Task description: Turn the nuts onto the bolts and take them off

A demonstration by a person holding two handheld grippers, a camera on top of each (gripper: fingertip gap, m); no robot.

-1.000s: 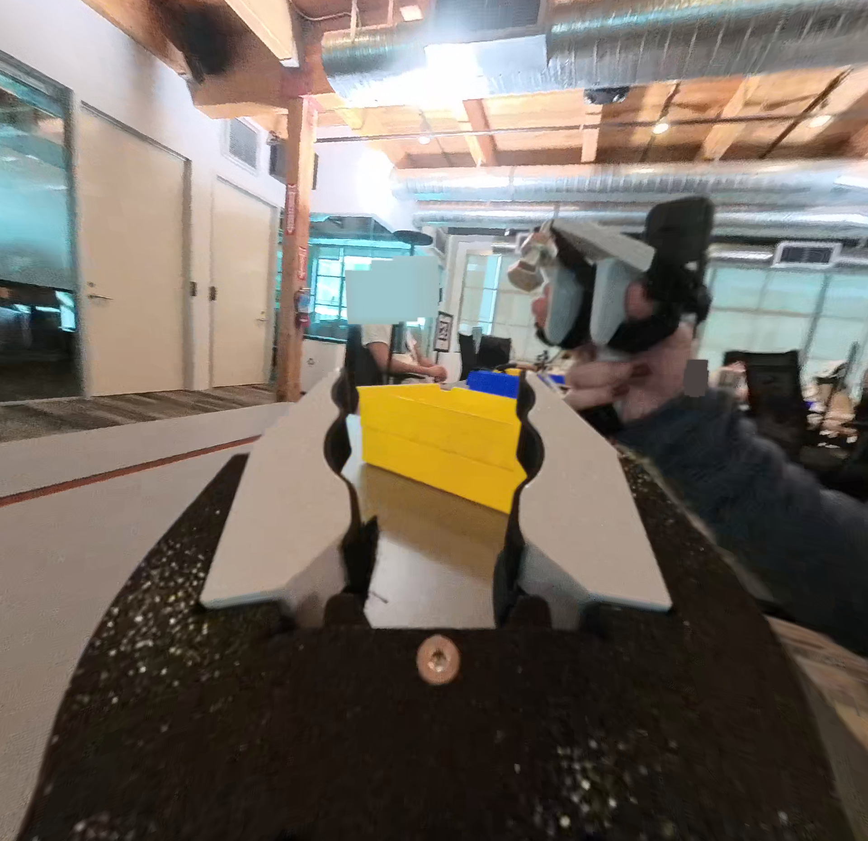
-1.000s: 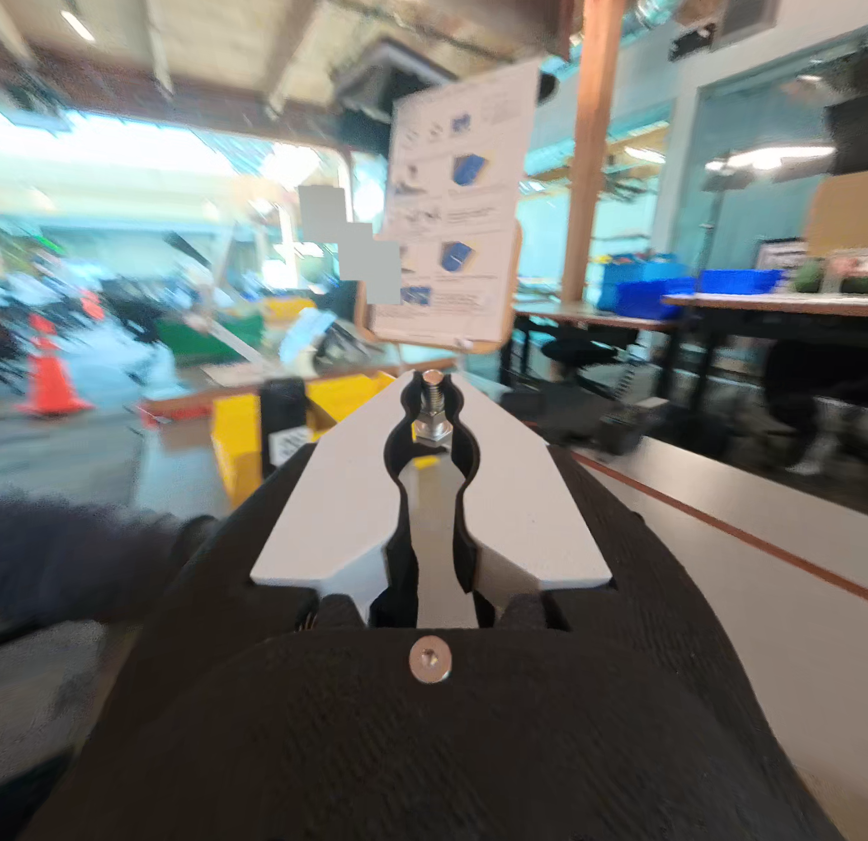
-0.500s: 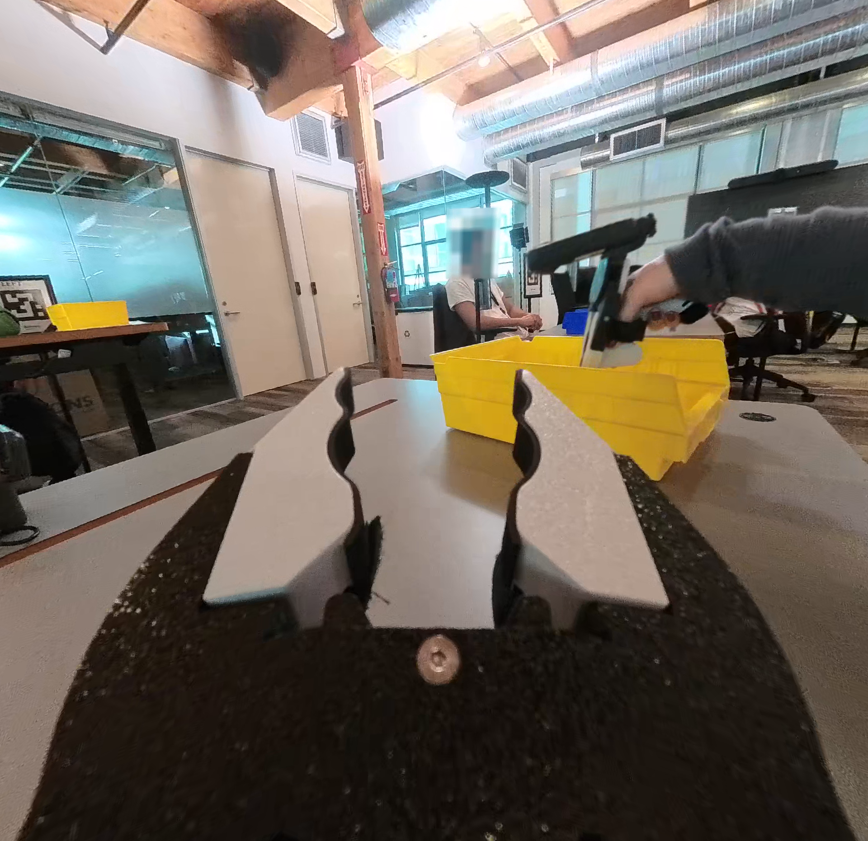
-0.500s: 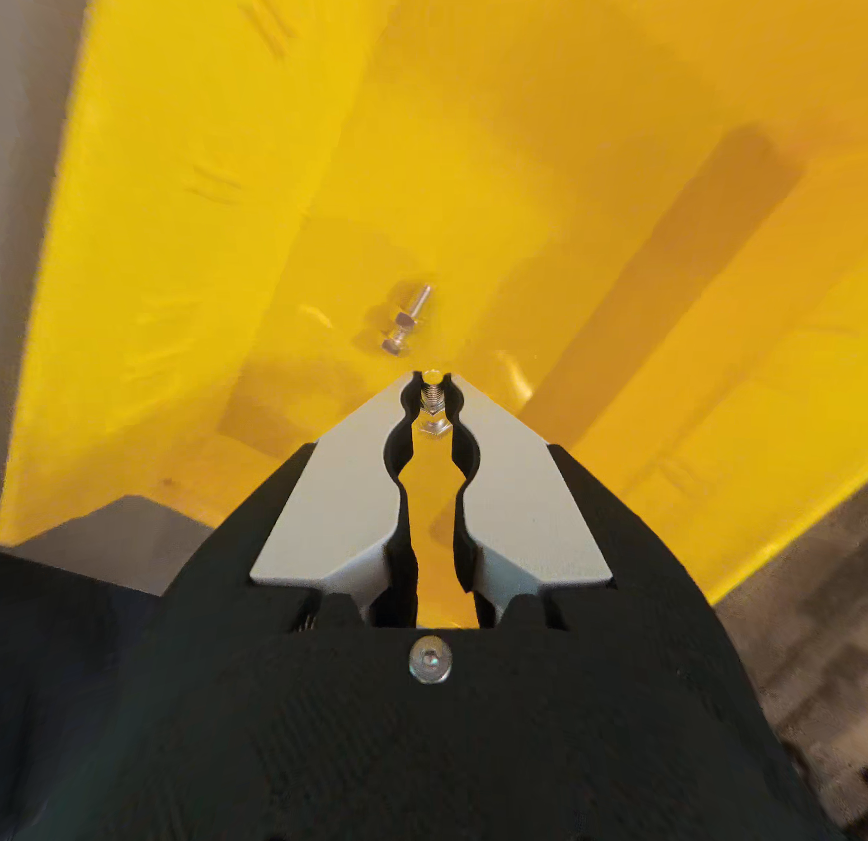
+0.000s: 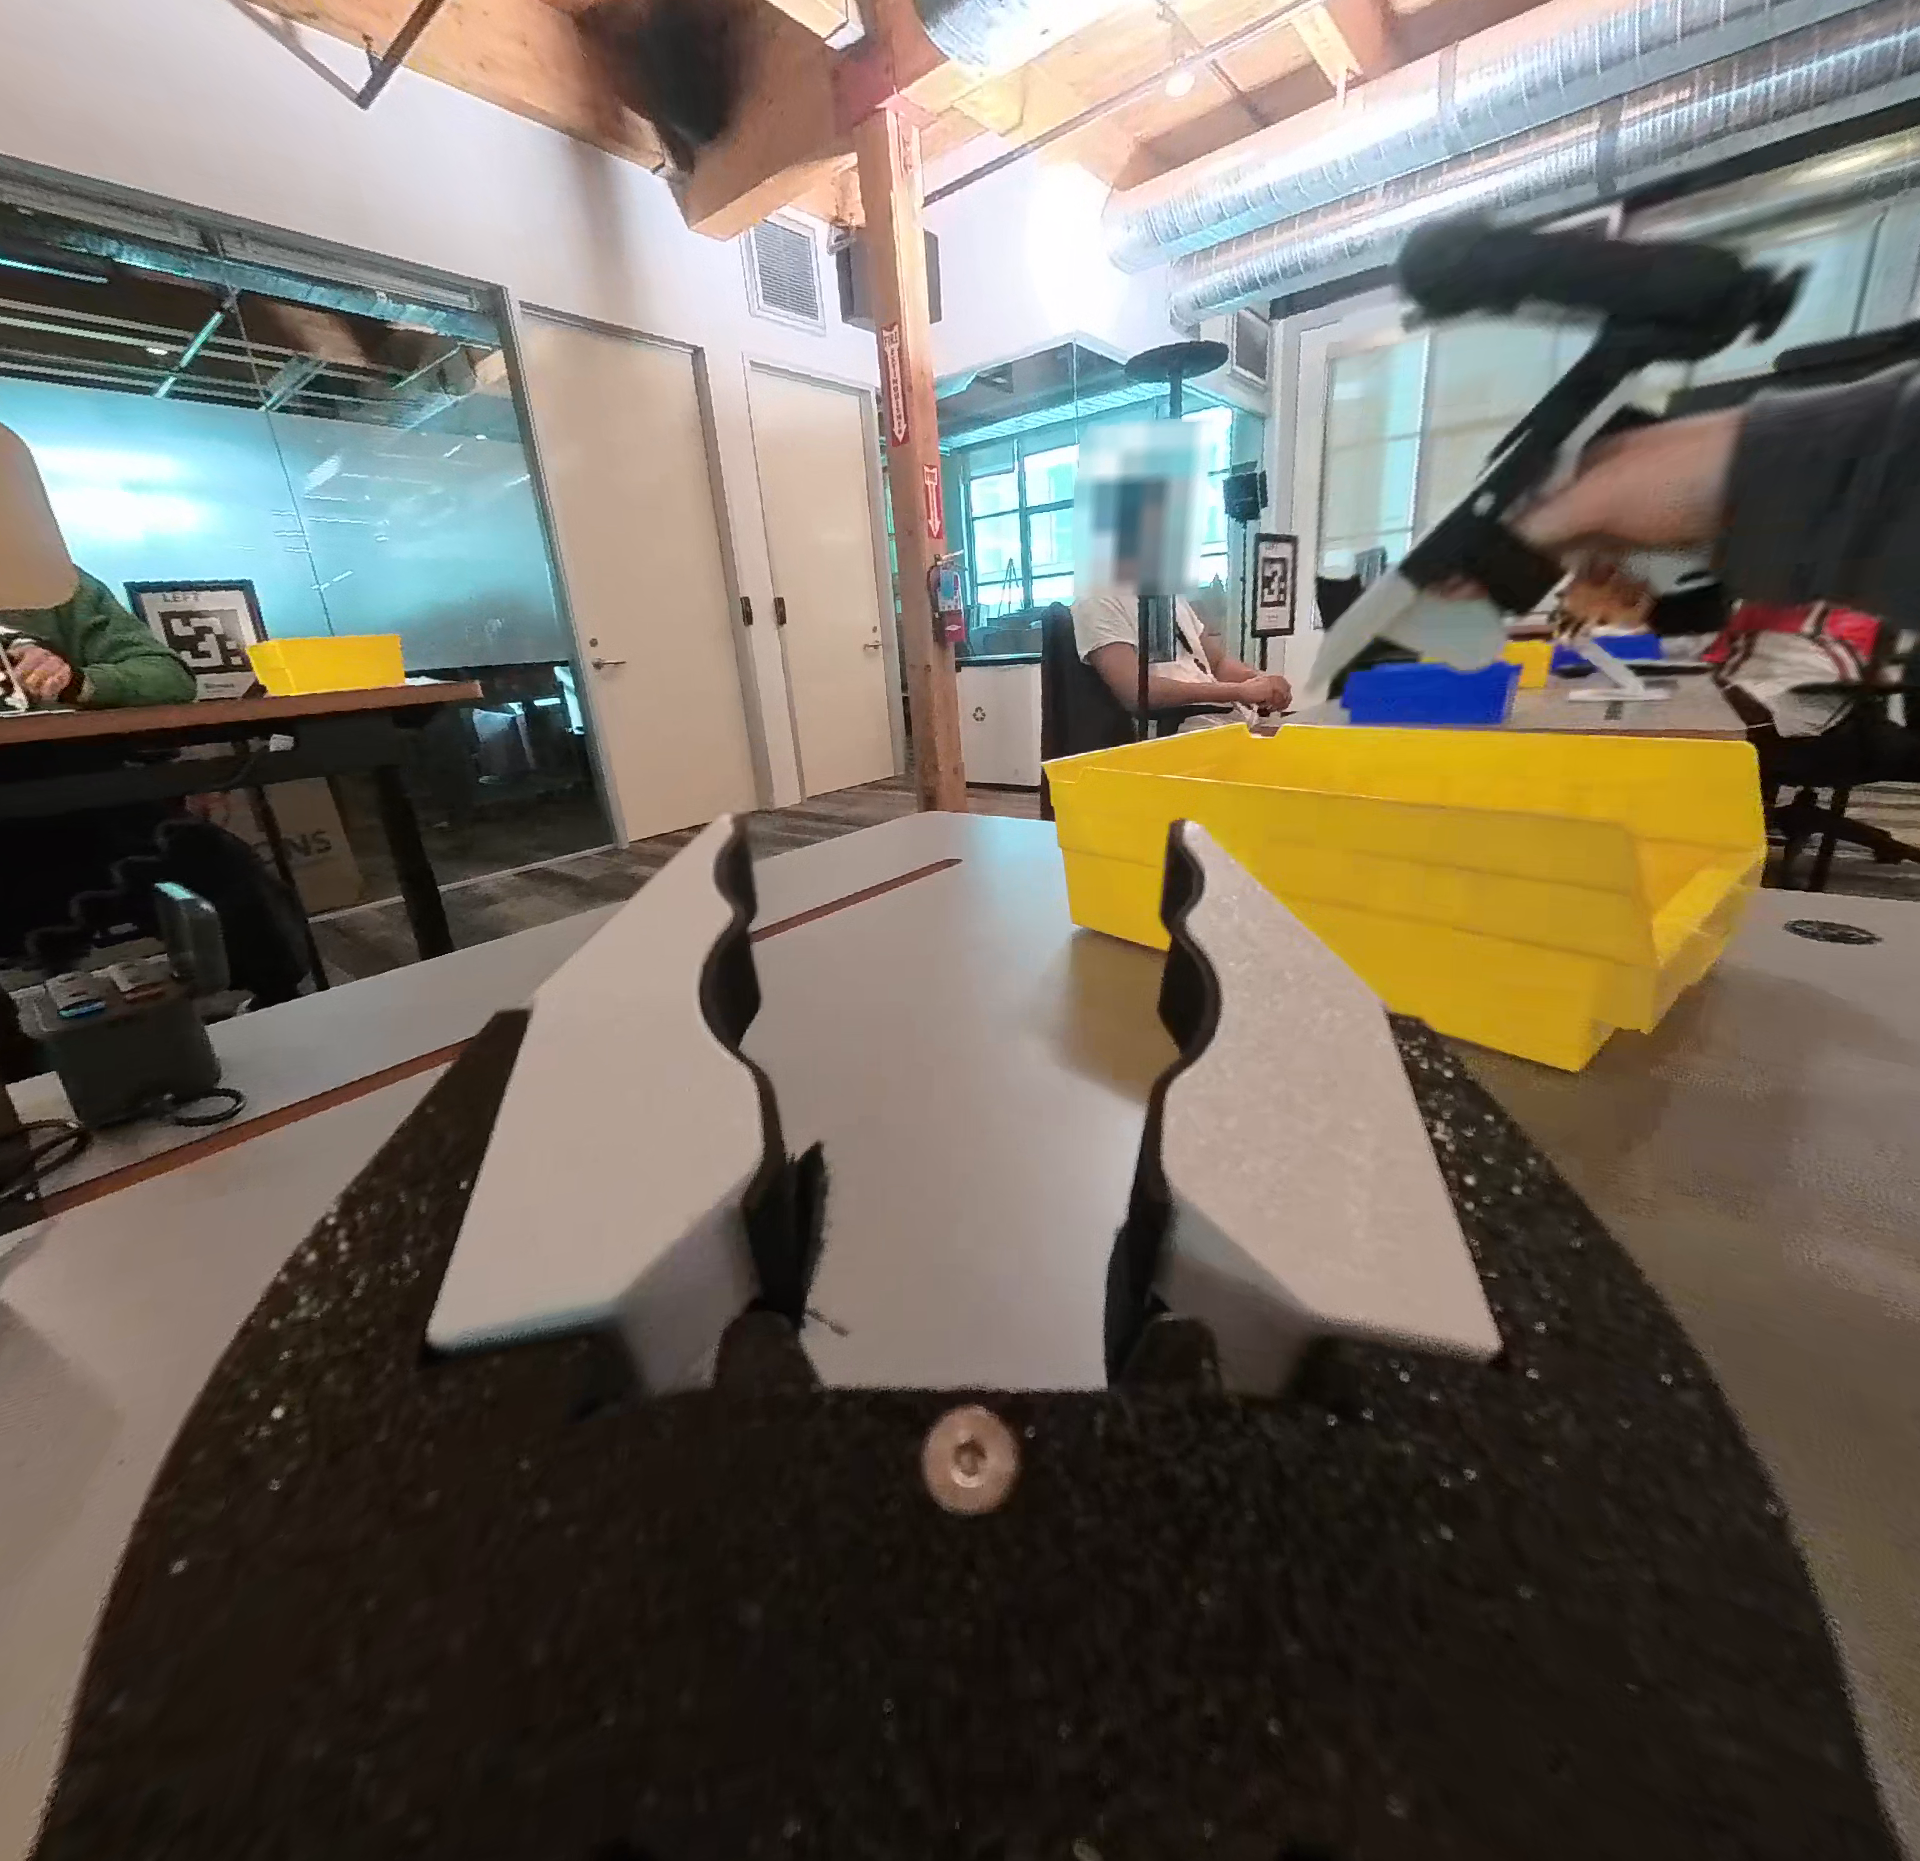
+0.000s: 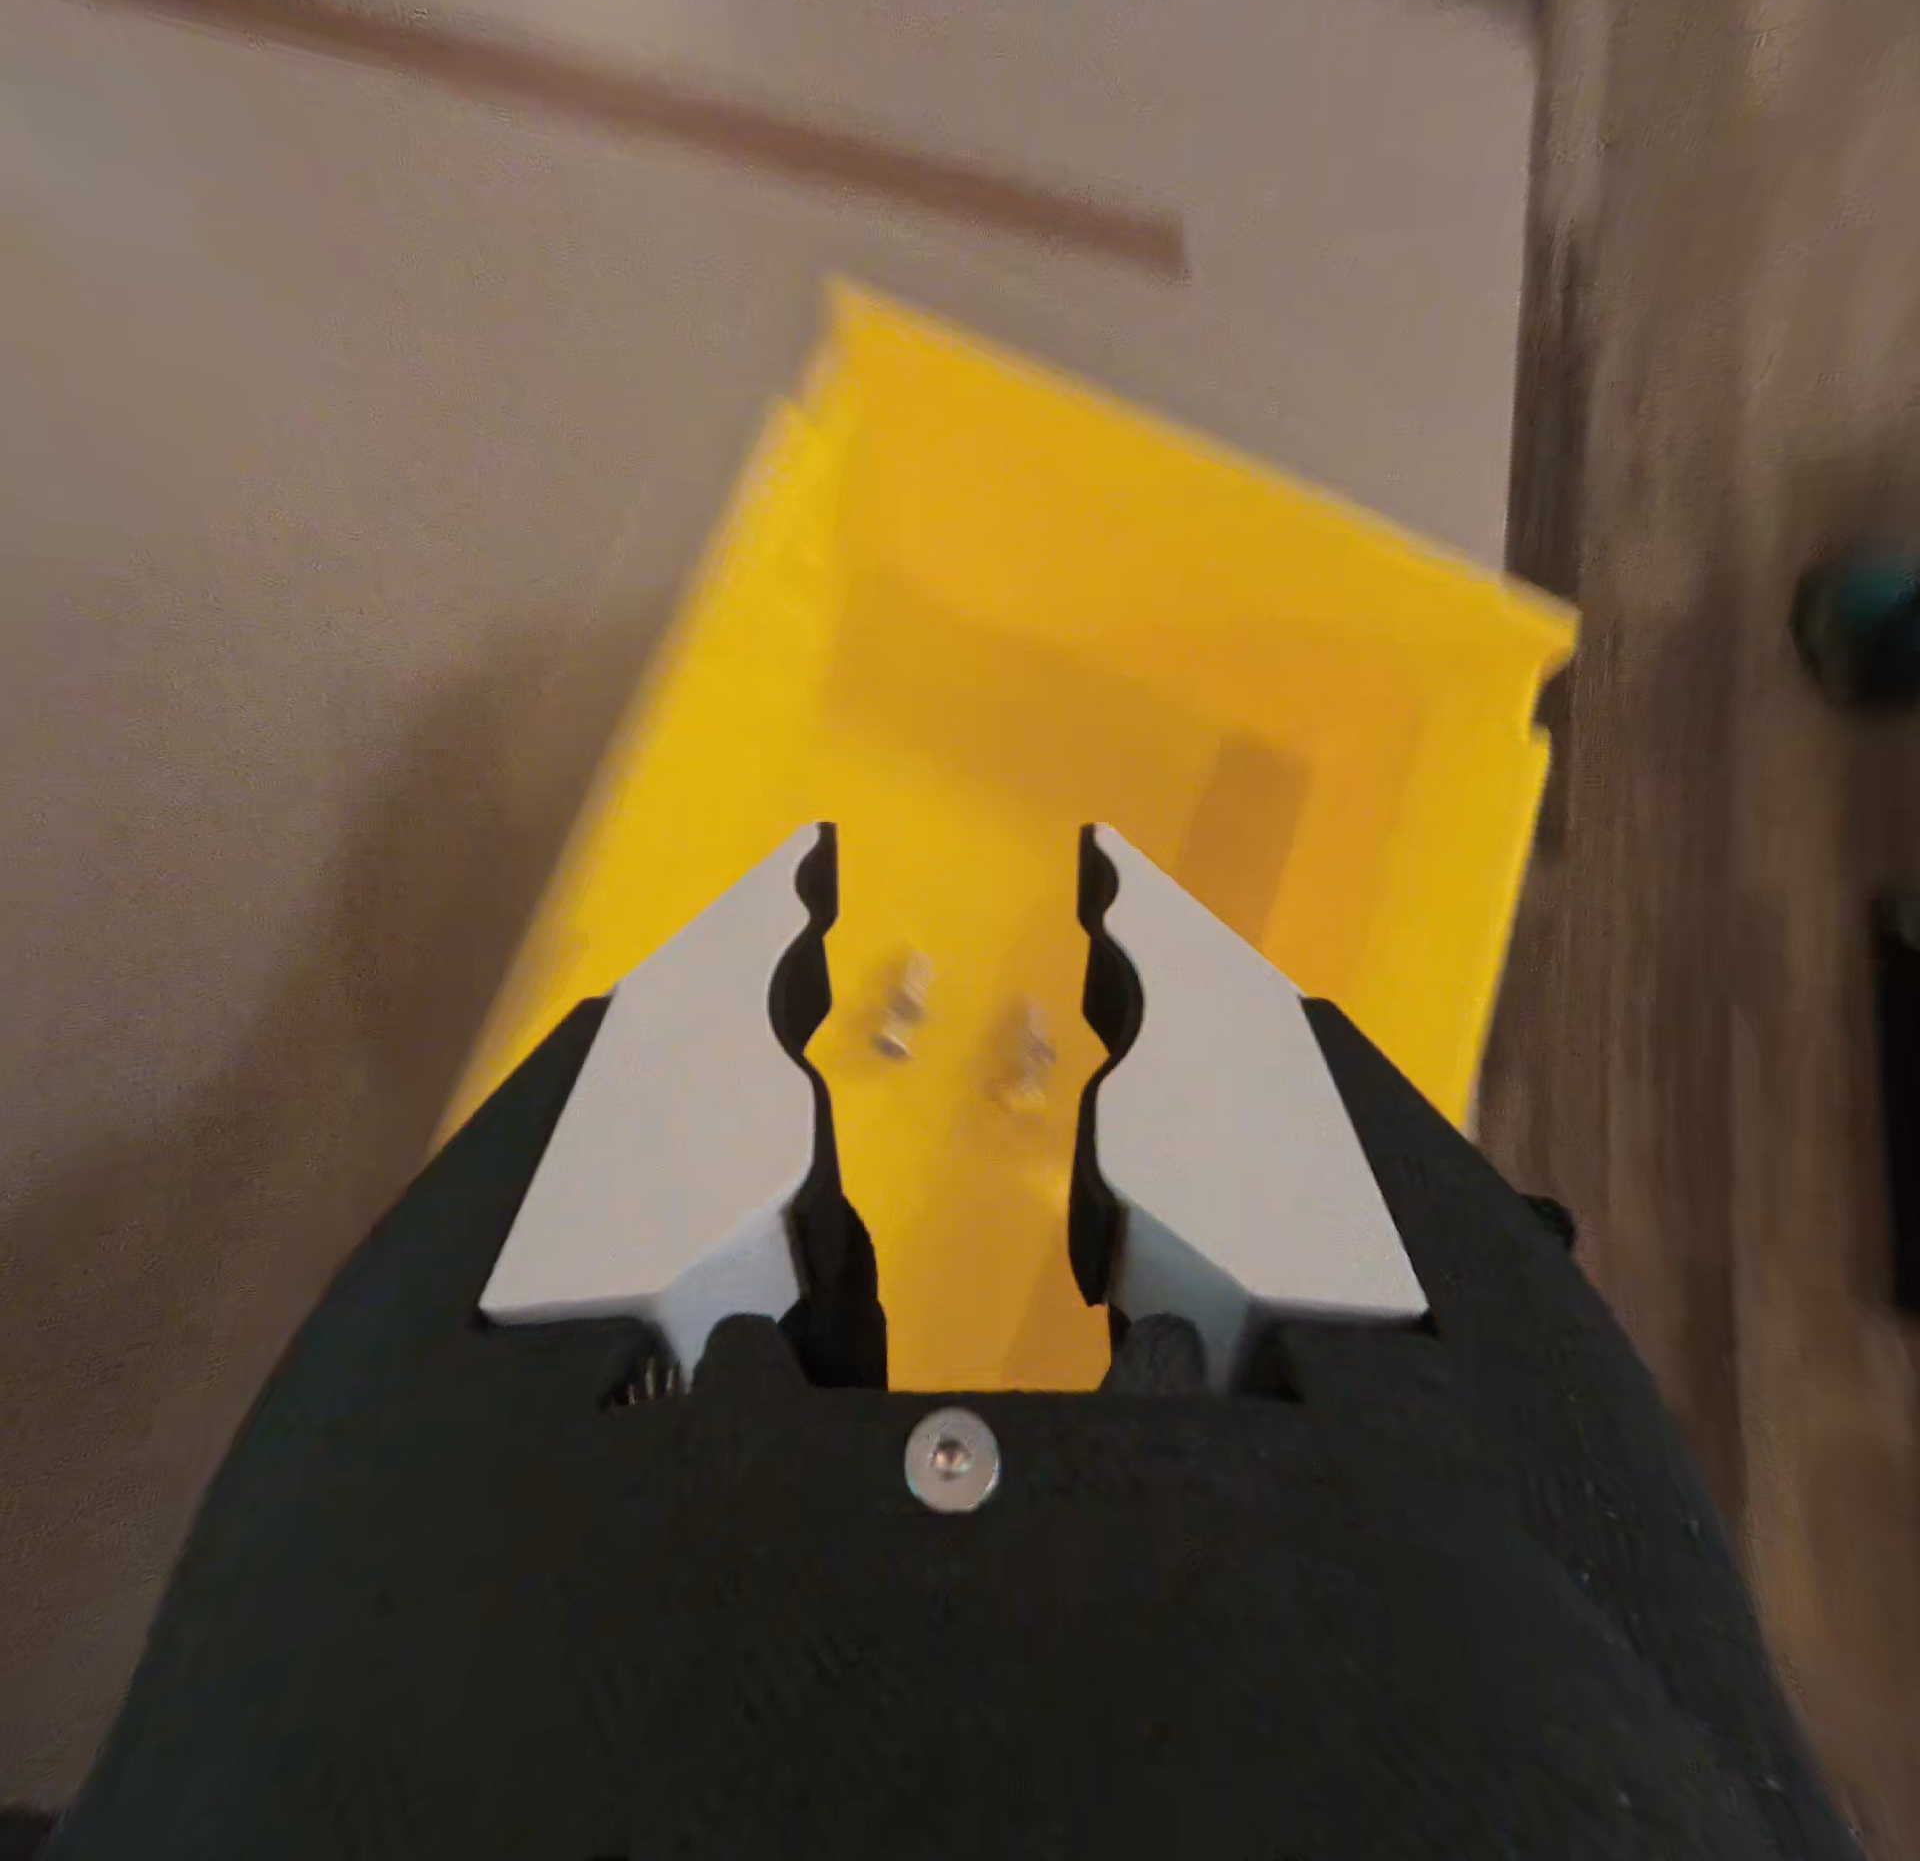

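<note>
left gripper (image 5: 956,855) jaws spread, empty, low over grey table (image 5: 935,1032) | right gripper (image 6: 956,835) jaws spread, empty, above yellow bin (image 6: 1403,772) | two blurred bolts (image 6: 899,1006) (image 6: 1023,1053) lying on bin floor, side by side

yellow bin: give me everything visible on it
The yellow bin is an open-topped rectangular tray that looks like glossy plastic, with a stepped rim and a lower front lip. It sits flat on the grey table, near its edge in the right wrist view. Two small blurred metal fasteners lie on its floor, apart. The open right hand-held gripper is above it; nothing else touches it.
</note>
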